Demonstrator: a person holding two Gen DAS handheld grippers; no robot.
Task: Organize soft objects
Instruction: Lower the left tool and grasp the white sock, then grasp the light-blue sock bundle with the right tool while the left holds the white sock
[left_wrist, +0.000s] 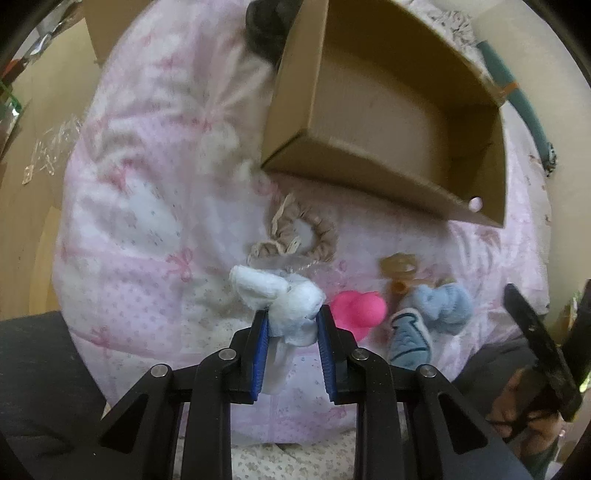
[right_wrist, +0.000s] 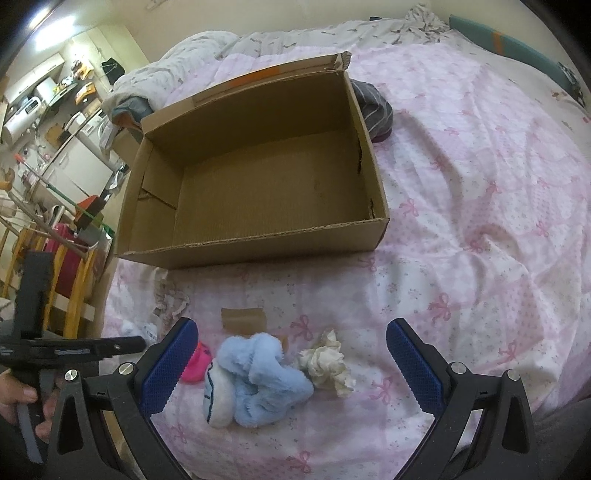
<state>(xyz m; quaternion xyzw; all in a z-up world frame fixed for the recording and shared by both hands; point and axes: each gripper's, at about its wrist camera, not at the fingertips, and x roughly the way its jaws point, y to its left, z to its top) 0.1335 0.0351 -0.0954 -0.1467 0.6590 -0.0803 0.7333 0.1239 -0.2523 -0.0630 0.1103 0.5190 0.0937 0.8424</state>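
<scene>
1. Left wrist view: left gripper (left_wrist: 291, 314) clenched on a white plush toy (left_wrist: 280, 295) above the pink bedspread (left_wrist: 147, 221); the toy's lower part is hidden between the pads. A pink toy (left_wrist: 356, 308) is partly masked by the right finger. The cardboard box (left_wrist: 388, 110) is blurred.
2. Right wrist view: right gripper (right_wrist: 291, 365) released, jaws wide over a blue plush toy (right_wrist: 258, 376) and crumpled white cloth (right_wrist: 327, 363) lying on the bed. The pink toy (right_wrist: 195, 365) is mostly hidden behind the left finger.

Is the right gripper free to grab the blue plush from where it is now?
Probably yes. The right gripper is open, and the blue plush lies uncovered on the bedspread between its fingers. Crumpled tissue touches the plush and might get pinched too.
</scene>
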